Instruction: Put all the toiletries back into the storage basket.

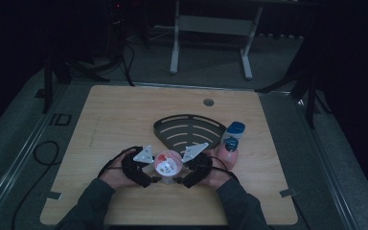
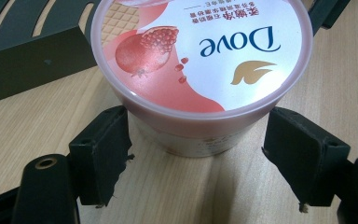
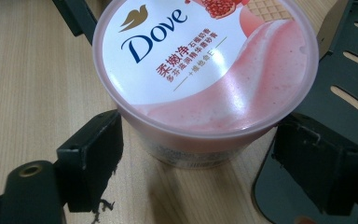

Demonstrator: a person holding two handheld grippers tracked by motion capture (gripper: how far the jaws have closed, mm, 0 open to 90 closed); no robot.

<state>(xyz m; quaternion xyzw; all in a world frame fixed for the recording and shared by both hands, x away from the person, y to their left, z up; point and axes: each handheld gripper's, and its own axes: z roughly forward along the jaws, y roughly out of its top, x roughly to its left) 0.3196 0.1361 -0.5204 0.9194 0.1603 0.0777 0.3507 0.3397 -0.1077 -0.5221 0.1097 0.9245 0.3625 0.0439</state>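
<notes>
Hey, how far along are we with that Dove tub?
Done: the Dove tub stands upright on the table near the black rack. In hand: left gripper and right gripper flank it, right jaws open. Left: lifting it; the rack holds nothing.

A tub [image 1: 168,164] stood upright on the table [image 1: 115,120], near the front edge and close to the middle. The left gripper [image 1: 154,179] sat just left of the tub and the right gripper [image 1: 177,181] just right of it, each with one jaw on either side of the tub's base. Directly behind the tub lay a fan-shaped rack [image 1: 188,129]. Right of the rack stood two bottles [image 1: 231,143], one behind the other.
</notes>
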